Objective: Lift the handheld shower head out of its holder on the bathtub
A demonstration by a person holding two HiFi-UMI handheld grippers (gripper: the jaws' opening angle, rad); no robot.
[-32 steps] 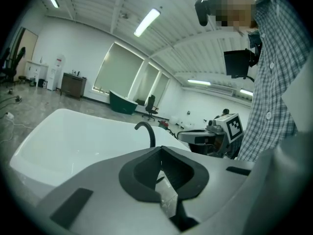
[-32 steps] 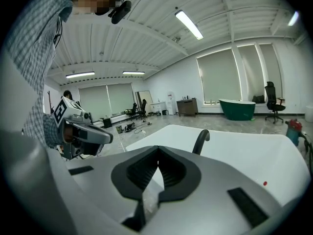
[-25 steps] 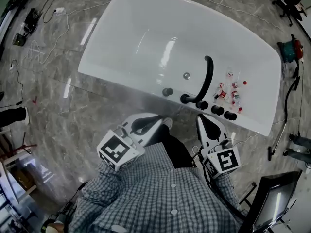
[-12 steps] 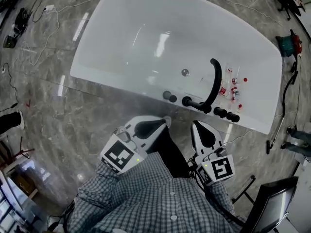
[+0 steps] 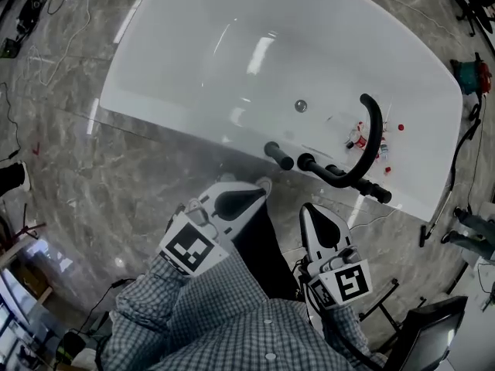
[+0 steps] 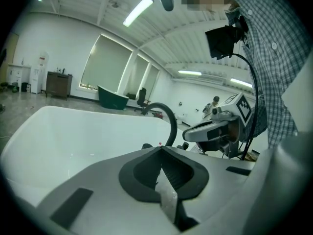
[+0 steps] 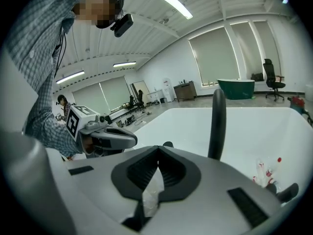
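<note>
Approach is being judged the step in hand: the left gripper (image 5: 261,186) and right gripper (image 5: 311,209) are being held fully closed and empty, short of the white oval bathtub (image 5: 193,68). The black stick-shaped handheld shower head (image 5: 279,156) is being kept in its holder on the near rim. Opening one gripper around it is being called for next.

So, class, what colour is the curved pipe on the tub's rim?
Black. The pipe shows best in the head view.
</note>
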